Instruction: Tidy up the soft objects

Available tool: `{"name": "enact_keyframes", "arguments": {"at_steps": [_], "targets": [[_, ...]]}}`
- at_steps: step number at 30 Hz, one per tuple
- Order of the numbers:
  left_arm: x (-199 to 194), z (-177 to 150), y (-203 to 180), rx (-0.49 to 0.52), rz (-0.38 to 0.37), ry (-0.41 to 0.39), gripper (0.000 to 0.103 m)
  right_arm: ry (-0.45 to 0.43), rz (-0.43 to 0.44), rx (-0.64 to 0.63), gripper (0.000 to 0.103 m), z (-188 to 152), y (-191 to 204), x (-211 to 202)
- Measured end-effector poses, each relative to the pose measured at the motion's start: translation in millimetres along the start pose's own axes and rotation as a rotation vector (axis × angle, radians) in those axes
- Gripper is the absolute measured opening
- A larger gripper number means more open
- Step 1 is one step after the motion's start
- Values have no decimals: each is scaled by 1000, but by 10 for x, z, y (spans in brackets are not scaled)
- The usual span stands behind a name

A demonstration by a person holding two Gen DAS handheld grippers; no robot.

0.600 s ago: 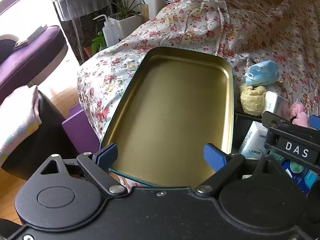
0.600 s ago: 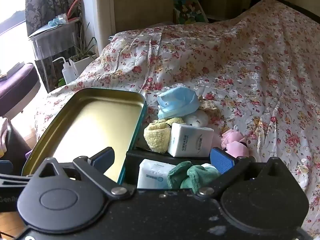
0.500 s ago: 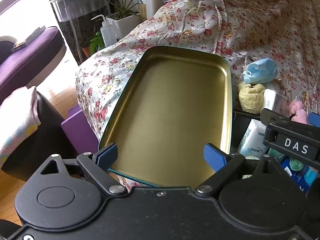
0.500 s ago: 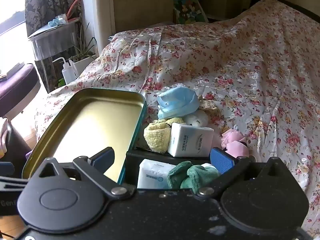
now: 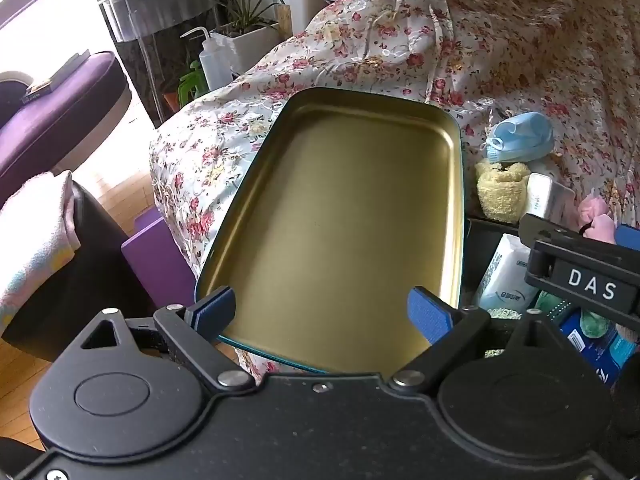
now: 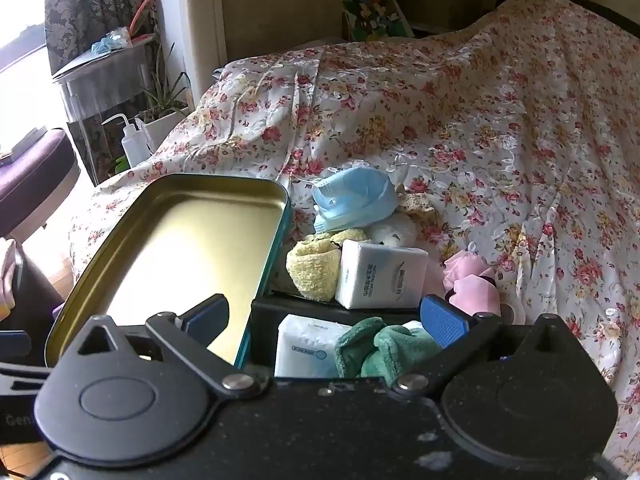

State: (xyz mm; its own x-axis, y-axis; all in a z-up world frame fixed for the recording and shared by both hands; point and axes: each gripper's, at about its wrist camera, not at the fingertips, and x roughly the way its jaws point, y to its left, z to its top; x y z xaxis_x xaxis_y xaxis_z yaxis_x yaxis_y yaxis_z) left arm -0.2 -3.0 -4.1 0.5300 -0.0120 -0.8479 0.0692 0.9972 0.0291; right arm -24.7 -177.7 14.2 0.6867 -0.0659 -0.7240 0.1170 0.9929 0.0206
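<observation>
Standing spread wide with nothing between its pads, the right gripper (image 6: pixel 326 318) hangs just above the black box (image 6: pixel 266 312), where a green cloth (image 6: pixel 384 346) lies directly under its fingers. Ahead, touching the box's far wall, sit a yellow cloth (image 6: pixel 314 268), a tissue pack (image 6: pixel 380 276) and a blue mask (image 6: pixel 354 200). The left gripper (image 5: pixel 324 312), equally open and empty, hovers over the gold tray (image 5: pixel 352 216), so the right hand is nearer the soft things.

Left gripper (image 5: pixel 323 311) matte black, blue ribbed pads, silver pivot screws; right gripper (image 6: pixel 324 318) alike, dust-flecked
</observation>
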Motion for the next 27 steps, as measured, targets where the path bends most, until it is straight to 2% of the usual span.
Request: {"name": "enact_keyframes", "arguments": {"at_steps": [27], "targets": [[6,-41,-23,8,-4,15,91,16,6,8,102,-13,-4,58]]}}
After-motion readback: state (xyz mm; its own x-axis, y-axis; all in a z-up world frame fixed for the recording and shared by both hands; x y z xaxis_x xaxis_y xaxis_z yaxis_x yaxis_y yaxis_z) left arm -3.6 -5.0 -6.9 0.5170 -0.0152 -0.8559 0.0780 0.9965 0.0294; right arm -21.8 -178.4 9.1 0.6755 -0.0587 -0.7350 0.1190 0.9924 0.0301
